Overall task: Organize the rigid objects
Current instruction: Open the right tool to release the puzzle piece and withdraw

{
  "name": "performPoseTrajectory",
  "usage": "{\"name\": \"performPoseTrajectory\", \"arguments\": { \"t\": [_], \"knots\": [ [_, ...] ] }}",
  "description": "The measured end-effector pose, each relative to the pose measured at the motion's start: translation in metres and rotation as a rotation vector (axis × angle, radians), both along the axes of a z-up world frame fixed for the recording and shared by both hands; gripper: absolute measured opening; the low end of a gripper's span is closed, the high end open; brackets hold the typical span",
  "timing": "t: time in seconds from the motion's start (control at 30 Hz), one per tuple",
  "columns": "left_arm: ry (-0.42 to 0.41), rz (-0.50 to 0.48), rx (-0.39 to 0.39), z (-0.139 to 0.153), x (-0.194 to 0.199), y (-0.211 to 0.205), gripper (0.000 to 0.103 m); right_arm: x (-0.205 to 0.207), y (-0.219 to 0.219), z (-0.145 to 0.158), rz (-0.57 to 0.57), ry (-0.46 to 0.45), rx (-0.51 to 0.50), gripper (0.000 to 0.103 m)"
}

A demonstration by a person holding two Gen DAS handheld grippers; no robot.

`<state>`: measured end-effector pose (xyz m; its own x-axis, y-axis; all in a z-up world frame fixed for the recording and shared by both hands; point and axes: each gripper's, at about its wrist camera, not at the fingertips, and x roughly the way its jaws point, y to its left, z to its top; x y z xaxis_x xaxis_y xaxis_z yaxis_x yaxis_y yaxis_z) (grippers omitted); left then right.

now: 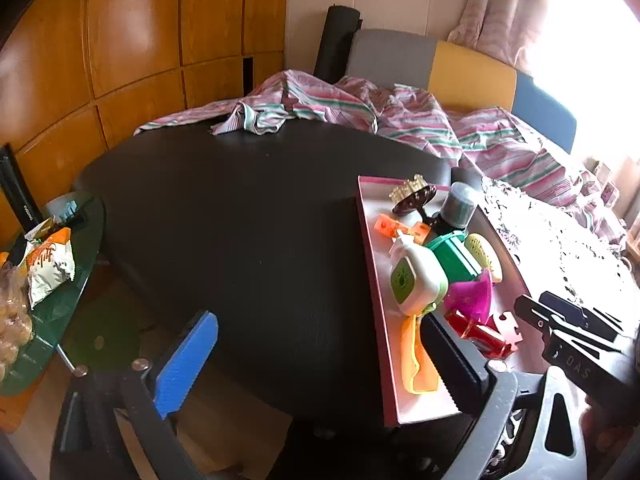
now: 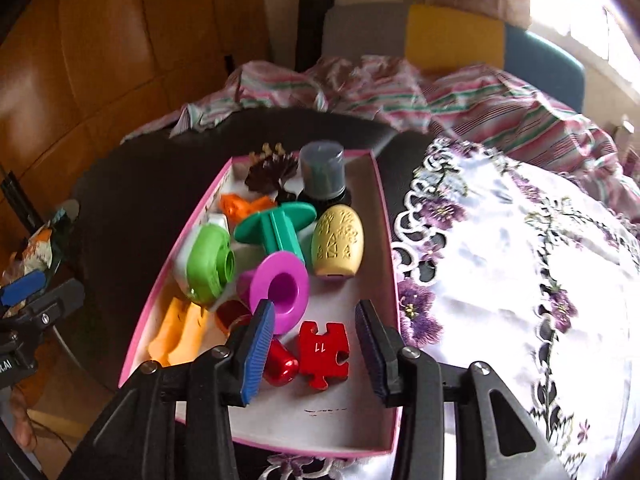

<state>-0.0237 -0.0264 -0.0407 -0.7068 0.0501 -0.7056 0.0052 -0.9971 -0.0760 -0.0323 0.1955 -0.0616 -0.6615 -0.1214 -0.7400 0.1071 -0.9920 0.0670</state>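
Note:
A pink-rimmed shallow box [image 2: 304, 428] on the dark table holds several rigid objects: a red puzzle piece [image 2: 324, 354], a red cylinder [image 2: 280, 362], a magenta funnel [image 2: 280, 288], a green spool [image 2: 276, 228], a yellow egg [image 2: 338, 244], a green-white toy [image 2: 206, 262] and a grey jar [image 2: 322, 170]. My right gripper [image 2: 314, 344] is open and empty, just above the puzzle piece at the box's near end. My left gripper [image 1: 316, 360] is open and empty over the dark table [image 1: 240, 220], left of the box [image 1: 370, 280].
A white embroidered cloth [image 2: 500, 280] lies right of the box. Striped fabric [image 1: 360, 108] is heaped along the table's far edge. A green glass side table [image 1: 60, 308] with snack bags stands at the left. Wooden cabinets and a chair stand behind.

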Motion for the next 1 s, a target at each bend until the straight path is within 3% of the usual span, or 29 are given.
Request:
{"name": "performPoseTrajectory", "arguments": {
  "t": [0.3,0.57,1.0],
  "knots": [
    [0.034,-0.001,-0.014,0.011,0.015,0.015,0.103,0.021,0.004,0.011,-0.096,0.044,0.032,0.042],
    [0.042,0.009,-0.058,0.013,0.026,0.027,0.103,0.03,0.003,0.014,-0.094,0.059,0.046,0.042],
    [0.07,0.065,-0.033,0.019,0.031,0.019,0.103,0.032,-0.003,0.022,-0.082,0.077,0.047,0.042]
  ]
}}
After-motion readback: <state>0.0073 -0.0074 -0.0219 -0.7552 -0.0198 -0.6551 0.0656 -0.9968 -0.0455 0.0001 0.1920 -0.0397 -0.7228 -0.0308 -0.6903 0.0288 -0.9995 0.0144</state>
